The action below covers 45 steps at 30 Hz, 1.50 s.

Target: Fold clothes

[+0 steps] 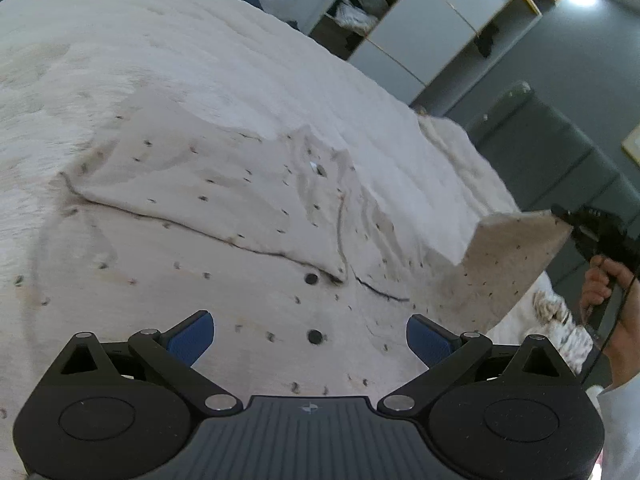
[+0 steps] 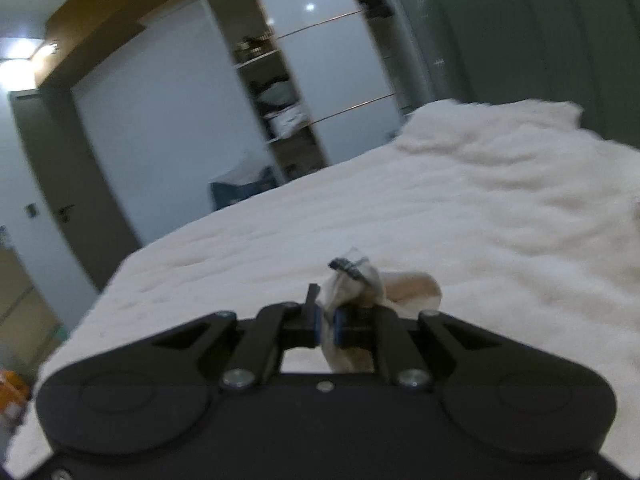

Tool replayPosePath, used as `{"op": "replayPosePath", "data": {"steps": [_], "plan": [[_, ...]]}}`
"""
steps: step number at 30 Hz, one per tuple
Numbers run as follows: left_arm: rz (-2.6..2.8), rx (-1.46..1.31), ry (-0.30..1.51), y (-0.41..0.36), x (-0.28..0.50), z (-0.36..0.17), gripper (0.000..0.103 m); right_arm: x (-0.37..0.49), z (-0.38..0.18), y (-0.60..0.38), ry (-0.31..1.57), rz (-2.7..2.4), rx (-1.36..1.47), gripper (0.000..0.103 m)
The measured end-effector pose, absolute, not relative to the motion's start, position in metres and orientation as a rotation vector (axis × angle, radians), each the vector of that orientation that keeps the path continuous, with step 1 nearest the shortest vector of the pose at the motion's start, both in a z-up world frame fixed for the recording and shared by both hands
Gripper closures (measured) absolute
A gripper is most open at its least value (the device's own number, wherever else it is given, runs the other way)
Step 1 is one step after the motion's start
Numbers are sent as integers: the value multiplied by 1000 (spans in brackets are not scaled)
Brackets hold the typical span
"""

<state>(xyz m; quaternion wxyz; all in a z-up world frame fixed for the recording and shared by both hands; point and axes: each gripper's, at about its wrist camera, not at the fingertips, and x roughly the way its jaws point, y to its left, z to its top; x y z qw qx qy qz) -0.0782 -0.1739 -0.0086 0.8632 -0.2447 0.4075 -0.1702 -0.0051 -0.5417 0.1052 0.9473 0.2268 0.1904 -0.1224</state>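
Note:
A cream shirt (image 1: 224, 216) with small dark dots, dark piping and dark buttons lies spread on the white bed cover (image 1: 168, 60). My left gripper (image 1: 310, 338) is open and empty, hovering just above the shirt's front by the buttons. My right gripper (image 1: 568, 216) shows at the right of the left wrist view, shut on a corner of the shirt and lifting that side off the bed. In the right wrist view the right gripper (image 2: 328, 326) is shut on a bunched piece of the shirt (image 2: 352, 284) with dark trim.
The fluffy white cover (image 2: 460, 208) spans the bed. A green padded headboard (image 2: 540, 40) stands behind it. A wardrobe with open shelves (image 2: 276, 92) and a door stand past the bed's far edge. A patterned cloth (image 1: 556, 320) lies at the bed's right.

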Motion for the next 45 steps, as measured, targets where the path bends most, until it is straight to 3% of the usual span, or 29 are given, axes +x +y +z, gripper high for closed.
{"op": "replayPosePath", "data": {"steps": [5,7,9,13,15,21,31,41,43,45], "plan": [[-326,-581,837,-143,-81,-15,1,71,101,-422,462,-171,303,93],[-299,-587,826,-136,-83,-18,1,93,87,-386,502,-157,226,80],[-270,-564,822,-135,-86,-20,1,121,47,-324,617,-94,98,64],[-238,-500,814,-130,-92,-19,2,139,-34,-227,797,33,-144,64],[-236,-488,797,-123,-97,-16,2,127,-40,-217,796,73,-163,63],[-192,-476,794,-109,-105,-15,2,82,-32,-270,774,66,-149,48],[-290,-367,783,-137,-68,-4,2,31,-58,-339,787,-40,-117,51],[-341,-195,764,-201,46,-9,2,47,-111,-328,779,37,-459,51],[-374,-187,784,-217,70,-17,11,51,-120,-322,777,61,-497,52],[-388,-175,812,-232,94,-30,26,54,-126,-322,776,74,-517,55]]}}
